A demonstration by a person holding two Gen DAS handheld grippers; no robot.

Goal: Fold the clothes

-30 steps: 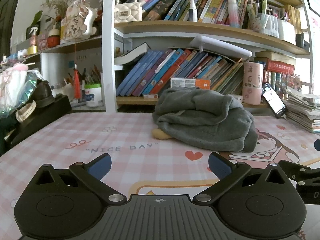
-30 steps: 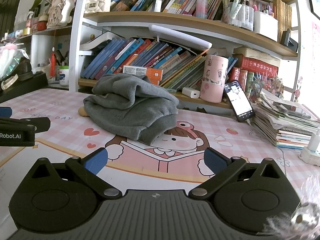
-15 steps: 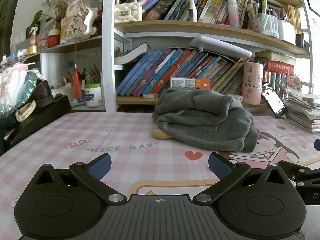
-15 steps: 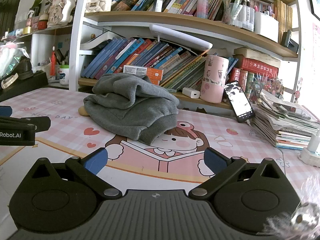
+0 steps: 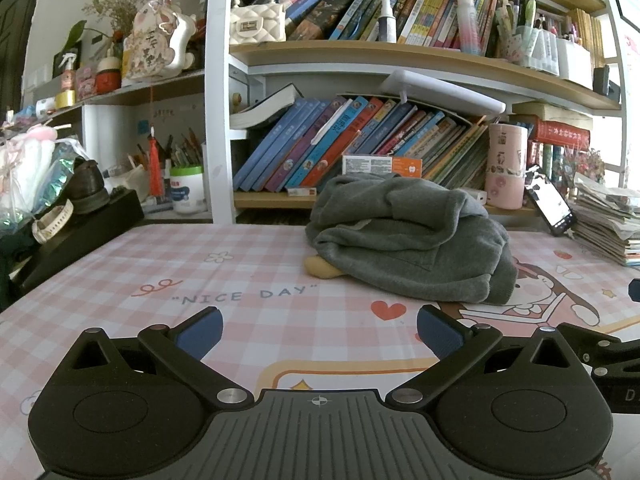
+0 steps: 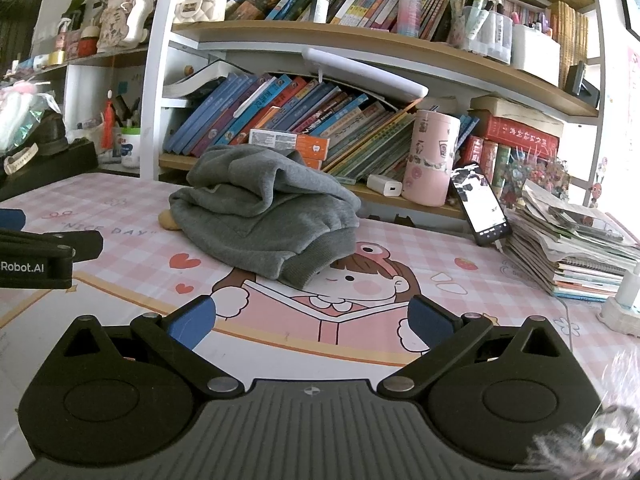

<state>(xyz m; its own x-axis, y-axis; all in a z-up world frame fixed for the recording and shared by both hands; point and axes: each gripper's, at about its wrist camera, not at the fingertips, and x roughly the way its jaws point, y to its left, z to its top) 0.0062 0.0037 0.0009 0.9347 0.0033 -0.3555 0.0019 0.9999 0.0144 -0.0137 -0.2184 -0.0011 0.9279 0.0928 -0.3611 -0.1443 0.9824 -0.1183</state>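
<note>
Nearest, the left gripper (image 5: 319, 330) and right gripper (image 6: 312, 322) hover side by side with jaws spread wide, holding nothing. Beyond them, a crumpled grey fleece sweatshirt (image 6: 266, 214) lies heaped on the pink checked cartoon table mat (image 5: 248, 280), before the bookshelf (image 5: 360, 60).

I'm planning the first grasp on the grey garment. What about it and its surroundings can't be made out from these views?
- Grey garment: bunched in both views, so its sleeves and collar are folded out of sight.
- Yellow object: mostly hidden under the garment, unidentifiable.
- Left tongs and right tongs: open, but each housing blocks the mat directly below.
</note>
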